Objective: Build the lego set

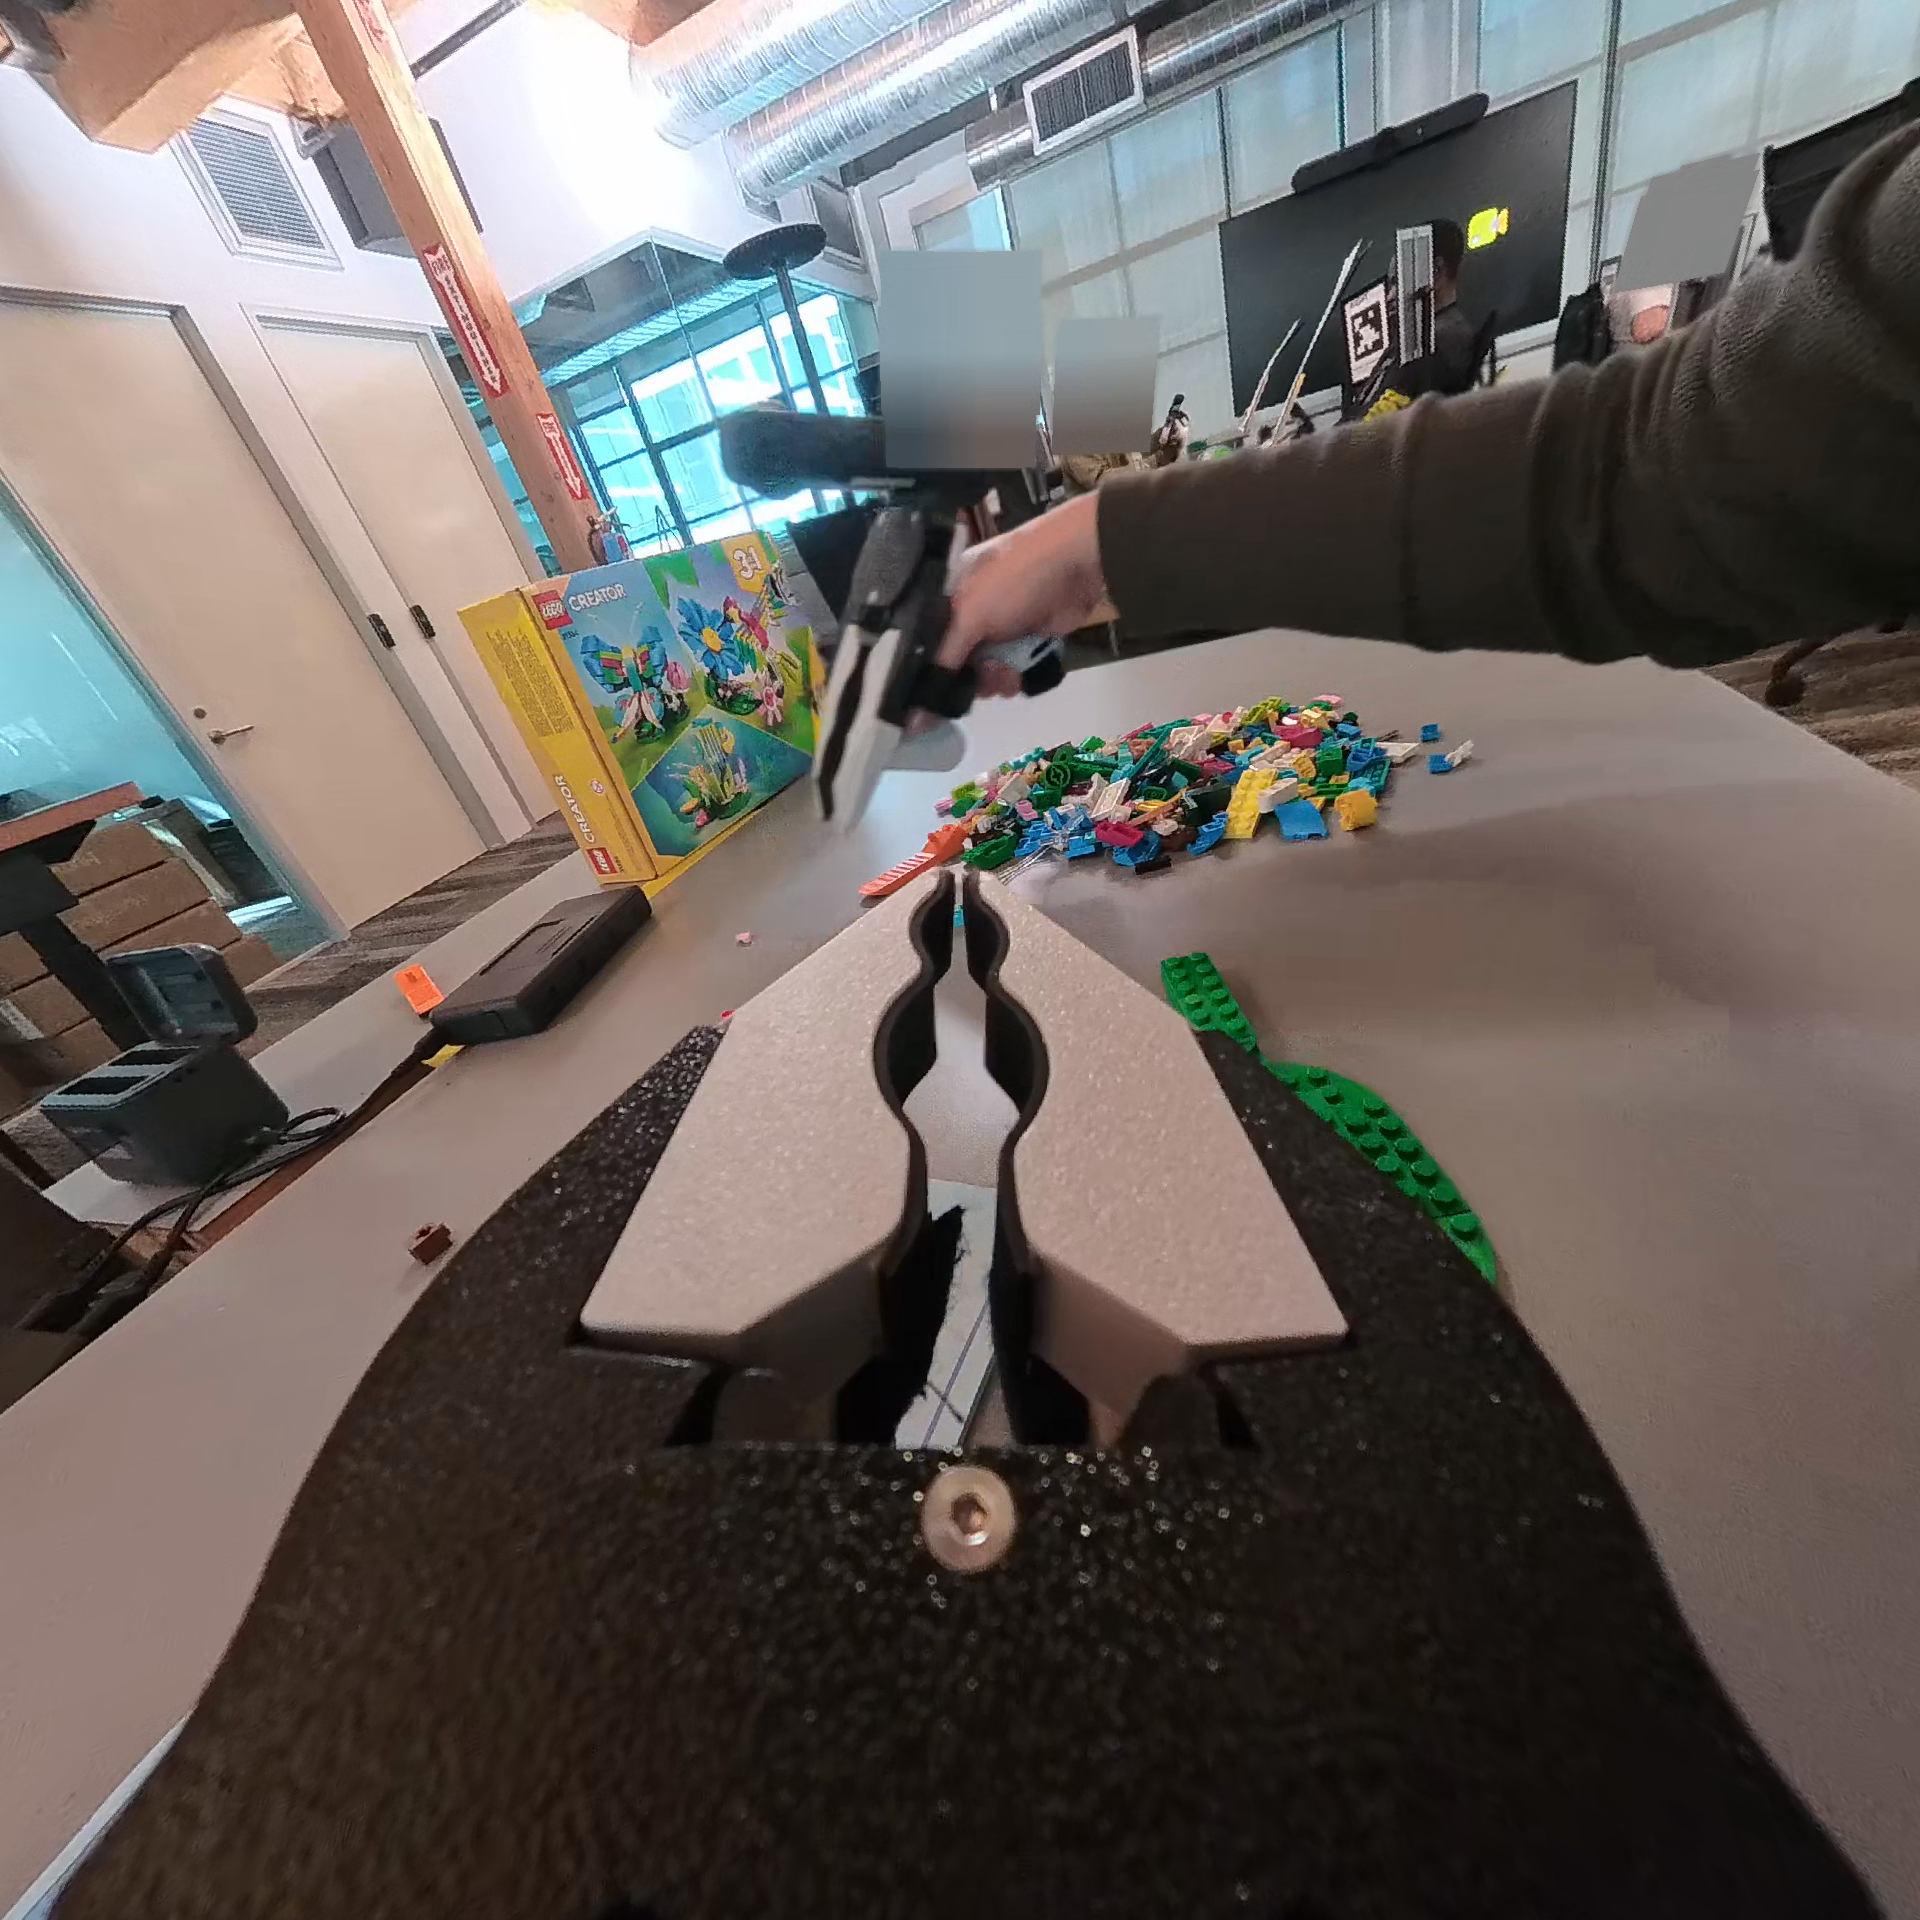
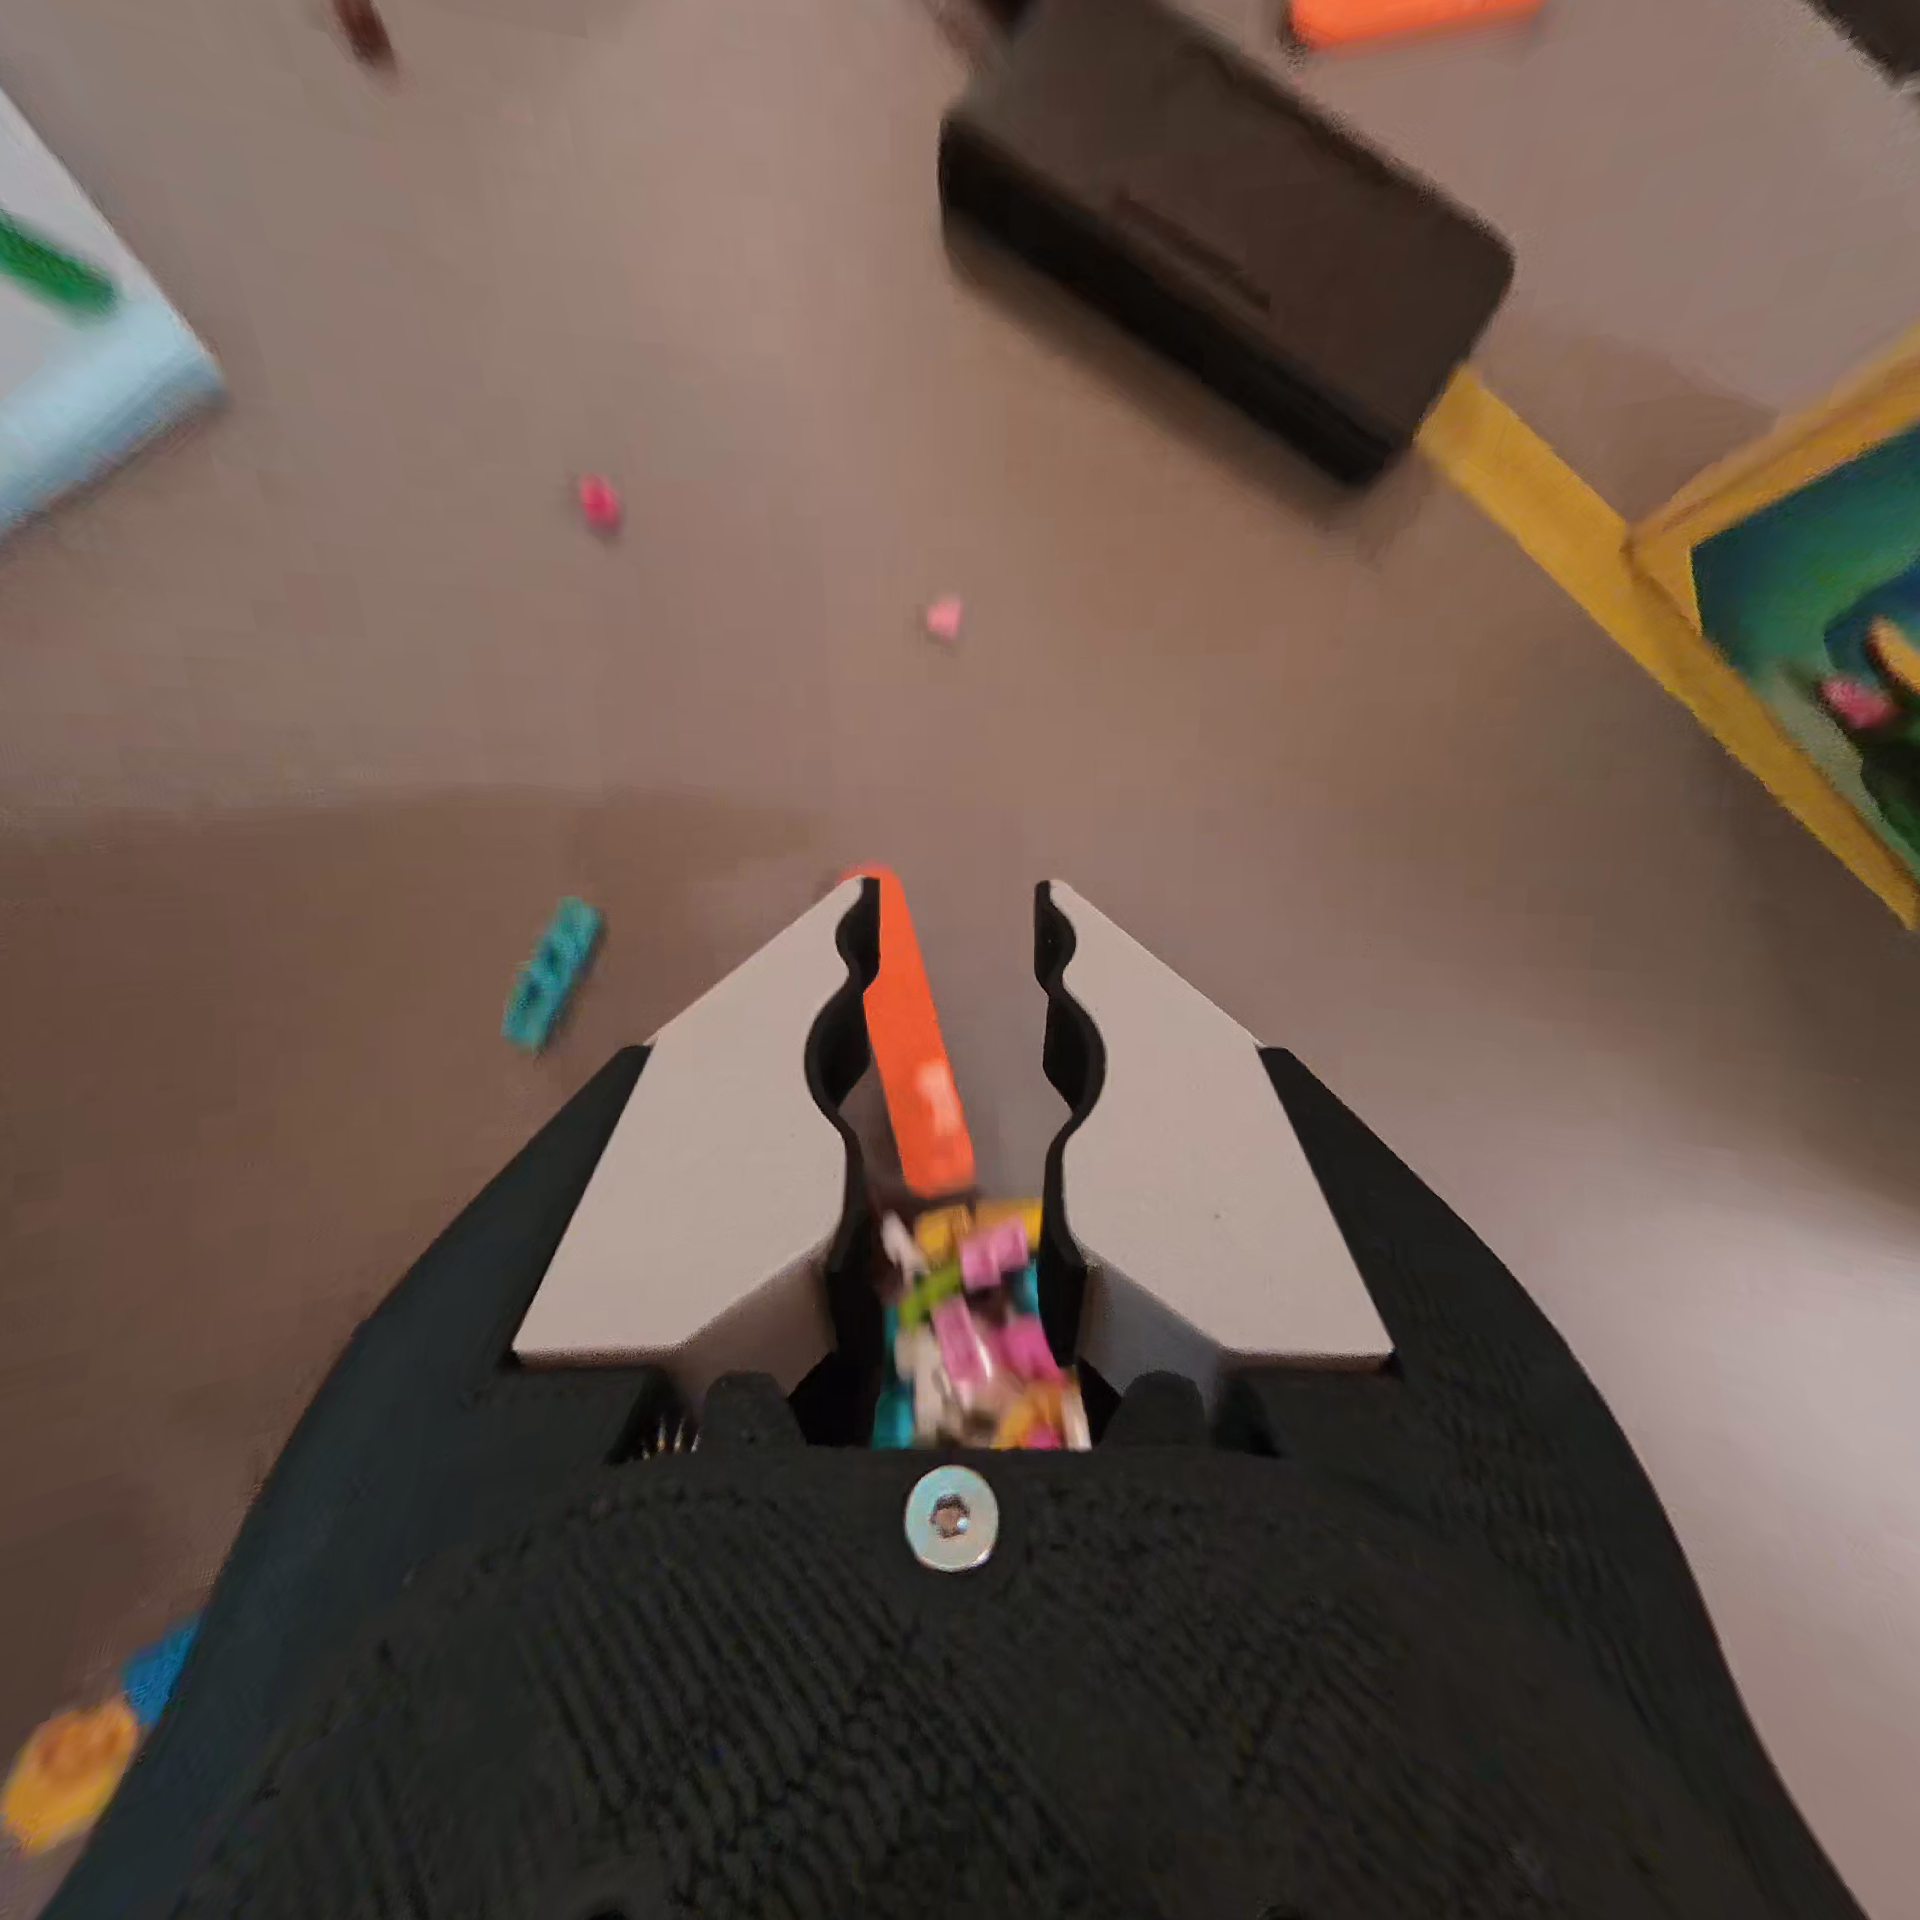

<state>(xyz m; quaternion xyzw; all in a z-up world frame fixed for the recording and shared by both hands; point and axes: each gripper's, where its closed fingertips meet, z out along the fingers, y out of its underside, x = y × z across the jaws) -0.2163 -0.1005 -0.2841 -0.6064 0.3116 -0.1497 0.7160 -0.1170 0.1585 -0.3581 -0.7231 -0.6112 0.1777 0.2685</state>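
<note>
My left gripper (image 1: 958, 885) is shut and empty, held low over the grey table (image 1: 1558, 987). Joined green Lego plates (image 1: 1361, 1132) lie just to its right, partly hidden by it. A pile of loose coloured bricks (image 1: 1174, 790) lies ahead on the right. An orange brick separator (image 1: 902, 873) lies at the pile's near left edge. My right gripper (image 2: 956, 894) is open and empty, above the separator (image 2: 914, 1039), which shows between its fingers, with the pile (image 2: 977, 1330) behind it. In the left wrist view the right gripper (image 1: 847, 774) hovers above the table, pointing down.
The yellow Lego box (image 1: 644, 707) stands at the far left, with a black power adapter (image 1: 540, 966) in front of it. A booklet (image 2: 83, 395), a teal brick (image 2: 551, 971) and two small pink pieces (image 2: 600, 502) lie on the table. A brown brick (image 1: 429, 1242) lies near the left edge. The tips of one gripper are about 30 cm away from the tips of the other. From my right tips it is roughly 8 cm to the teal brick (image 2: 551, 971); from my left, 25 cm.
</note>
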